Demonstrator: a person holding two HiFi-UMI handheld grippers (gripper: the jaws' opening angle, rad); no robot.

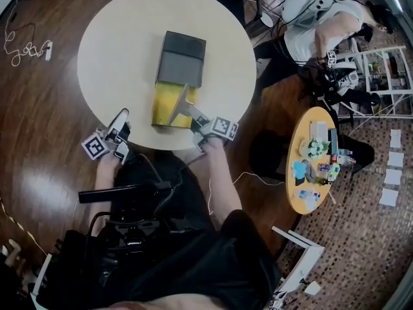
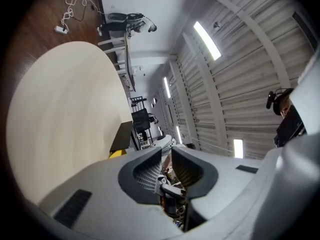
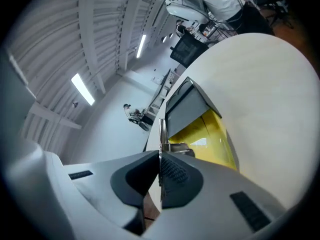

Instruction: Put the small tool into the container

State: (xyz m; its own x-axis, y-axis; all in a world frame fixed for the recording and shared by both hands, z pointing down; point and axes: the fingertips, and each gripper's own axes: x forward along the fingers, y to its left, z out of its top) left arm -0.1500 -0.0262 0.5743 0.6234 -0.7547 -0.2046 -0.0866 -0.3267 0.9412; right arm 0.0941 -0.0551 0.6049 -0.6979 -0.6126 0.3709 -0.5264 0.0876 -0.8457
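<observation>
A yellow container [image 1: 169, 105] lies on the round cream table [image 1: 116, 44], its grey lid [image 1: 181, 59] at the far end. My right gripper [image 1: 195, 119] is at the container's near right corner, shut on a thin metal tool [image 1: 184, 101] that slants over the yellow part. In the right gripper view the tool [image 3: 161, 131] sticks up from the pressed-together jaws of the right gripper [image 3: 160, 159], with the container [image 3: 212, 134] just beyond. My left gripper [image 1: 121, 123] rests at the table's near left edge; the left gripper [image 2: 167, 164] is open and holds nothing.
A small yellow side table [image 1: 314, 163] crowded with several items stands to the right. A seated person [image 1: 319, 28] and a white shelf [image 1: 387, 76] are at the back right. Cables [image 1: 26, 47] lie on the wood floor at the left.
</observation>
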